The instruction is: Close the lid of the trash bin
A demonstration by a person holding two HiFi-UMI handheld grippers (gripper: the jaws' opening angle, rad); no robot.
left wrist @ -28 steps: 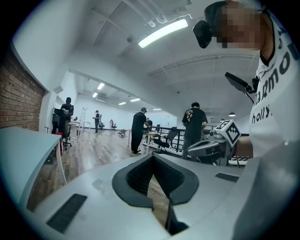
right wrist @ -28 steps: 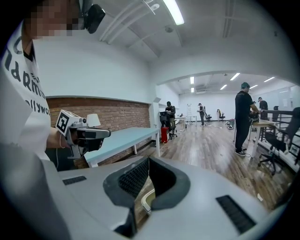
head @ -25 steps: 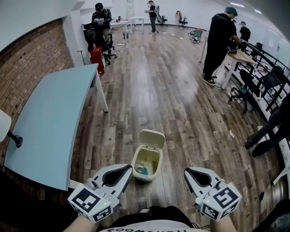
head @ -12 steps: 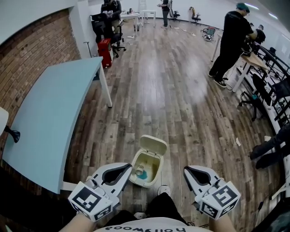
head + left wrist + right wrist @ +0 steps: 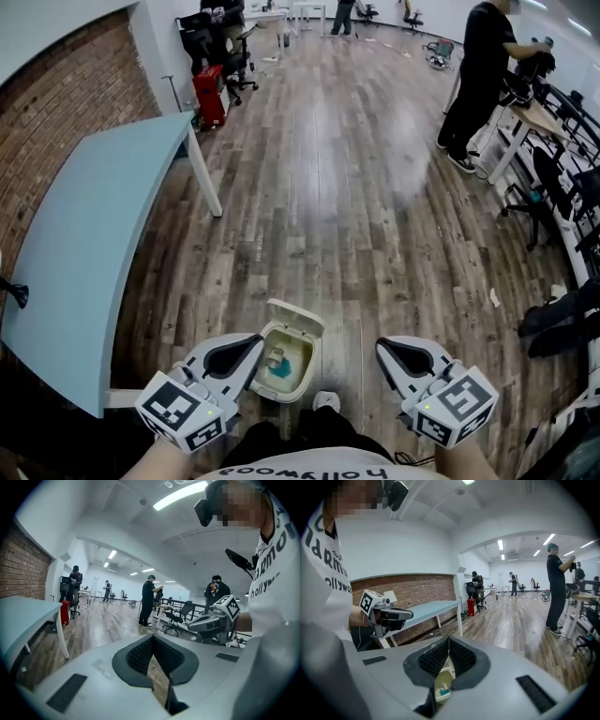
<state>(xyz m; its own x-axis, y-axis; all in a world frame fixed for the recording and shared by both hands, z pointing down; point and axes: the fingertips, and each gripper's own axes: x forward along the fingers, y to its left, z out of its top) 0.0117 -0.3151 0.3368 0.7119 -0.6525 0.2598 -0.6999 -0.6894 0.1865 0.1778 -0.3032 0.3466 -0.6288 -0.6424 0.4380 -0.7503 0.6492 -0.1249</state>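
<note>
A small cream trash bin point(image 5: 302, 373) stands on the wood floor just in front of the person's feet. Its flip lid point(image 5: 296, 316) is tilted up at the far side, and blue rubbish lies inside. My left gripper point(image 5: 254, 340) hovers above the bin's left rim, jaws together and empty. My right gripper point(image 5: 382, 345) hangs to the right of the bin, clear of it, also shut and empty. In the right gripper view the bin point(image 5: 444, 677) shows through the gap below the closed tips of the right gripper point(image 5: 449, 640). The left gripper point(image 5: 152, 638) looks out over the floor.
A light blue table point(image 5: 84, 234) runs along the brick wall at the left. A shoe point(image 5: 325, 401) is beside the bin. A person point(image 5: 480, 66) stands at desks with office chairs point(image 5: 544, 192) at the right. A red object point(image 5: 208, 94) sits far back.
The person has stepped closer, so the bin now lies nearer, between the grippers and against the left one. Both grippers kept their pose and stayed shut. The lid is still up.
</note>
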